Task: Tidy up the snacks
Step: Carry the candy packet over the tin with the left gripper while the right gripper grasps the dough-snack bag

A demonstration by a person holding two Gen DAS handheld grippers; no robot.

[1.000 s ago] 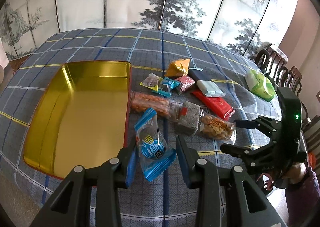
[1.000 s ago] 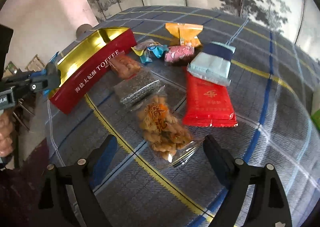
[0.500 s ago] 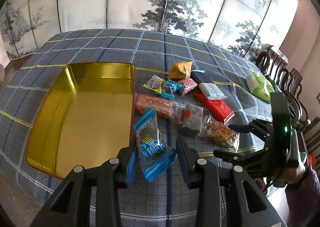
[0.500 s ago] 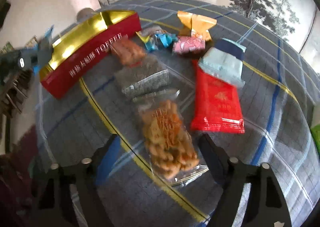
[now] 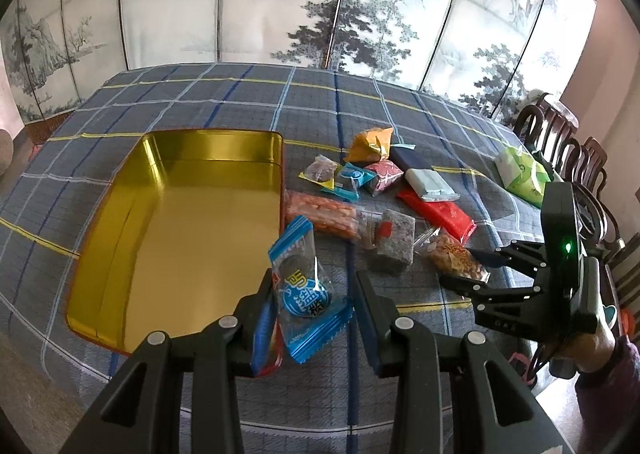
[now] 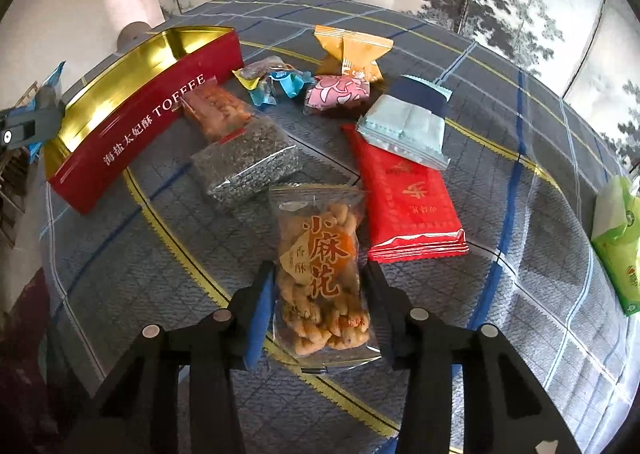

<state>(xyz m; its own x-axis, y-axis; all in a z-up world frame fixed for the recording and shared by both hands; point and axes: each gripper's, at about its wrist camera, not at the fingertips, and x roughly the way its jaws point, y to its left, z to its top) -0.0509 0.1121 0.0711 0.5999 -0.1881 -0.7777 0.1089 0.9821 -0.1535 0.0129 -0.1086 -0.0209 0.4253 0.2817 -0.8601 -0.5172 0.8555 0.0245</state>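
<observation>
Snack packets (image 6: 322, 266): eleven were counted on the table.
Tins (image 5: 180, 230): one.
Grippers (image 6: 320, 294): two.
Chairs (image 5: 560, 133): several, number unclear.

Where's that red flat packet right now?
In the right wrist view the red packet lies flat on the checked tablecloth, right of the fried-twist bag, its far end under the pale blue packet.

Bright, even daylight, both views; strong fisheye bend and black vignette at corners; gold tin (image 5: 172, 221) interior throws glare; soft shadows under the snack packets; gloss on the red packet (image 6: 408, 197); focus sharp, no motion blur.
</observation>
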